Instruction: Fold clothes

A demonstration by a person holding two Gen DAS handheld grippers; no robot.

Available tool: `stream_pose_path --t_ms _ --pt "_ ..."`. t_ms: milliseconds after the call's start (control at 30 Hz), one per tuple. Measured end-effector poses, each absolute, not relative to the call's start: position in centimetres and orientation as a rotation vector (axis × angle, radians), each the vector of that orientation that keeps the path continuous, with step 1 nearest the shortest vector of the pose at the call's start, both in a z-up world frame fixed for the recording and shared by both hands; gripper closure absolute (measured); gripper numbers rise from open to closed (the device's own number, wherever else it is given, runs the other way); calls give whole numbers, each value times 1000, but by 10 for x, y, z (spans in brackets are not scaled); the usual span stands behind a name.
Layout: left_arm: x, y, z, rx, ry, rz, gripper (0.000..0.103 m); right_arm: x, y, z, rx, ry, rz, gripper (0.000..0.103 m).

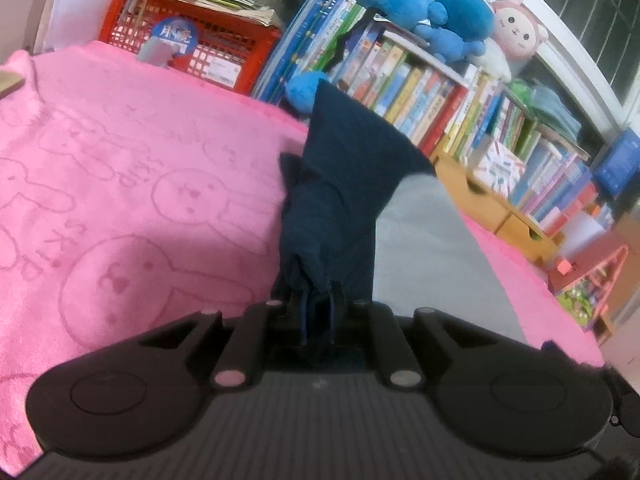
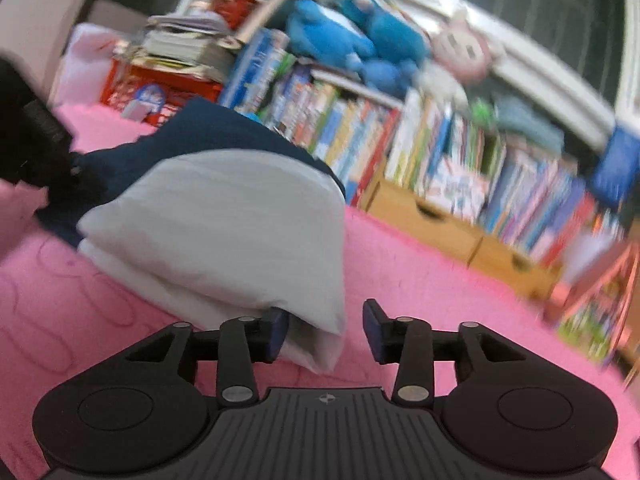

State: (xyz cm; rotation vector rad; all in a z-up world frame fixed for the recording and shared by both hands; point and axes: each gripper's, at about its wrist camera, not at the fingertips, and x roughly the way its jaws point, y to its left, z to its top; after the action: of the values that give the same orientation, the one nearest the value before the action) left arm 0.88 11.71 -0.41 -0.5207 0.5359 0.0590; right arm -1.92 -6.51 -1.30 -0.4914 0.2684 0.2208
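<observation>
Pink towel (image 1: 120,168), printed with bunnies and what looks like "SKIP", covers the surface. Left gripper (image 1: 316,304) clamps the navy cloth (image 1: 340,168), bunched between its fingers. Right gripper (image 2: 325,330) stands open, the grey fold (image 2: 240,220) touching its left finger.

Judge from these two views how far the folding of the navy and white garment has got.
Done: the white cotton part of the garment already lies in stacked layers on the pink bunny-print towel. In hand: the left gripper is shut on a lifted navy fabric end; the right gripper is open beside the white fold. Left: laying the navy end down.
</observation>
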Motion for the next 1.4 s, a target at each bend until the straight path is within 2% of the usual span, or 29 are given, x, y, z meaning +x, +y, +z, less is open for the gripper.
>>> stream_pose_path --t_ms 167,367,700,1033,1200,1300,1400 --pt "8 124 -6 -547 543 25 91 -35 -38 -13 -580 188 280 46" --pt "8 128 -7 -565 555 -3 92 -50 -8 -12 -630 129 407 42" --pt "5 150 -4 -700 575 -78 92 -55 32 -14 -693 89 495 40" --pt "-2 166 -5 -798 564 -151 91 -30 42 1 -568 225 529 39" --pt "-3 174 -2 -836 547 -175 90 -38 48 1 -669 189 515 40" --pt "-4 176 -1 -835 545 -181 85 -48 42 -2 -765 152 516 39" --pt "0 177 -5 -852 554 -179 84 -48 34 -11 -859 150 502 39"
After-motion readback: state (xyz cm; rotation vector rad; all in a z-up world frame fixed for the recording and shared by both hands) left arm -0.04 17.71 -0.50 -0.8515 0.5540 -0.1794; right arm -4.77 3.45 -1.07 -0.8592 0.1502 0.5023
